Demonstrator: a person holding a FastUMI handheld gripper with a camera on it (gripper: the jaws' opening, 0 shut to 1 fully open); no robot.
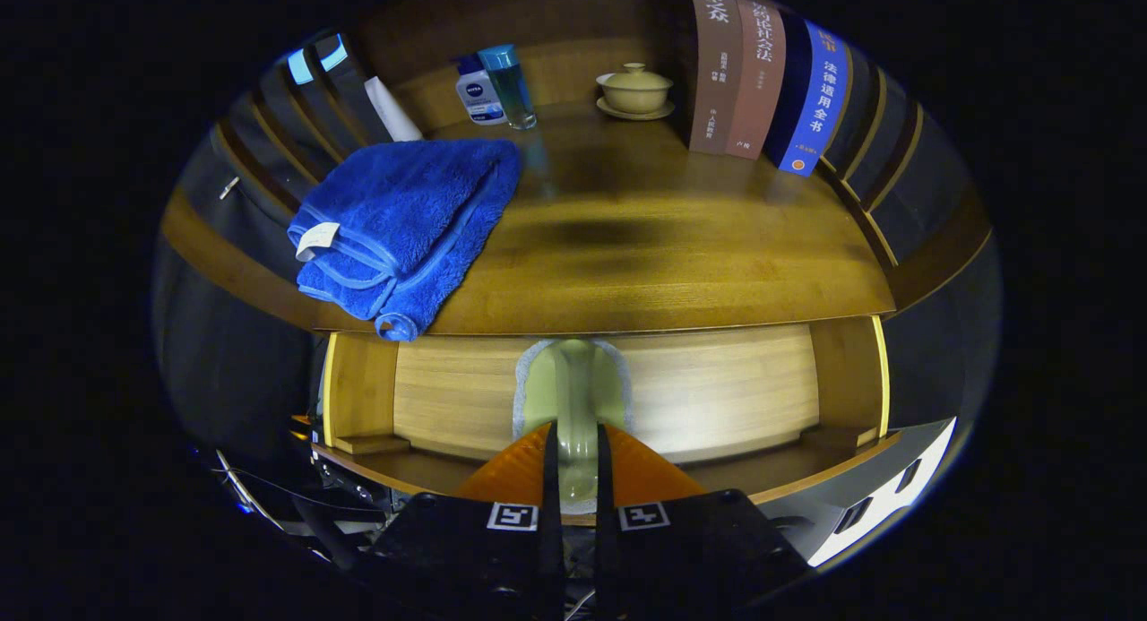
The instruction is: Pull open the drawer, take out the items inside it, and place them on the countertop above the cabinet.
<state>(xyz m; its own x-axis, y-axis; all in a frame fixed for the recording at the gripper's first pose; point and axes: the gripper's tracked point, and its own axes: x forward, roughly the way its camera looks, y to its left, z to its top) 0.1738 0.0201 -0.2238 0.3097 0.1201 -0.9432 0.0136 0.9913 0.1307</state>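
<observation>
You had the gripper (574, 464) at the drawer (717, 388), its 2 fingers drawn in close on either side of the pale green handle (574, 397) that stood out from the middle of the drawer front. The handle ran down between them, and each finger looked pressed against it, so you were pinching the handle. The drawer front sat just under the edge of the wooden countertop (645, 263), and you could not see inside it. On the countertop, a folded blue towel (403, 227) lay beyond the fingers to the left, one corner hanging over the front edge. Behind it stood 2 bottles (495, 88) side by side. A lidded cup on a saucer (635, 90) sat near the back, and a row of upright books (762, 79) stood just beside it to the right.
</observation>
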